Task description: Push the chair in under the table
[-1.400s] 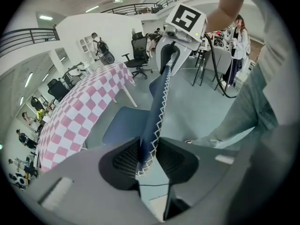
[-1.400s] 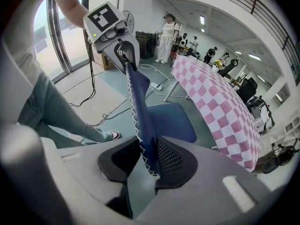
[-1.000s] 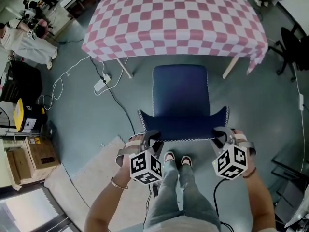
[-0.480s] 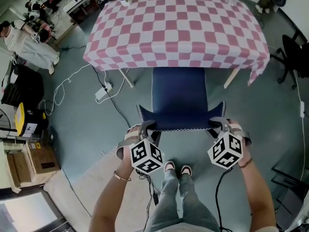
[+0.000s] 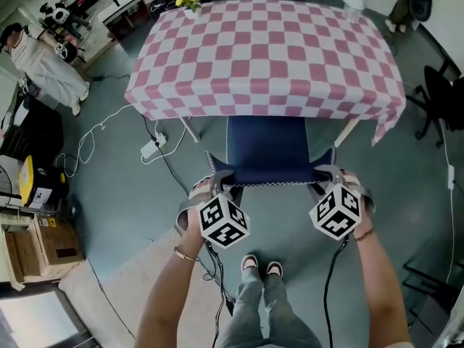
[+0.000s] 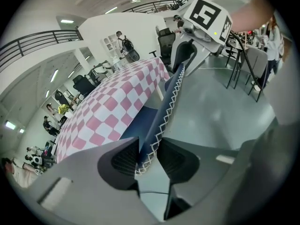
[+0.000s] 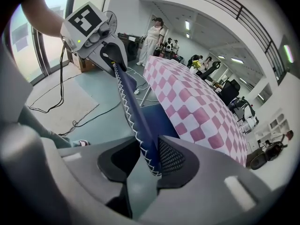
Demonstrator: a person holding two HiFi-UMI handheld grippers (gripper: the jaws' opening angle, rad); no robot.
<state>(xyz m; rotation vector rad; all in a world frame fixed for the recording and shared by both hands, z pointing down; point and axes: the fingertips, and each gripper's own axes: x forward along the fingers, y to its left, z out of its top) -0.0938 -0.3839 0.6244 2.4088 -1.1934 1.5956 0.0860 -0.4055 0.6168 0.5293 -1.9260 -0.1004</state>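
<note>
A dark blue chair with white zigzag stitching stands at the near edge of the table (image 5: 264, 53), which wears a pink-and-white checked cloth. Its seat (image 5: 264, 140) is partly under the cloth's overhang. My left gripper (image 5: 217, 185) is shut on the left end of the backrest (image 5: 267, 174), and my right gripper (image 5: 330, 178) on the right end. In the left gripper view the stitched backrest edge (image 6: 166, 111) runs between the pads of the left gripper (image 6: 149, 156). The right gripper view shows the backrest (image 7: 129, 102) clamped in the right gripper (image 7: 145, 161).
A power strip (image 5: 150, 127) with trailing cables lies on the floor left of the chair. A black office chair (image 5: 442, 85) stands at the right. A person (image 5: 36, 56) stands far left. Yellow flowers (image 5: 188, 0) and a bottle (image 5: 353, 2) sit on the table's far edge.
The chair has slid forward, so more of its seat is under the cloth. Both grippers moved with the backrest towards the table. The person's feet stepped forward.
</note>
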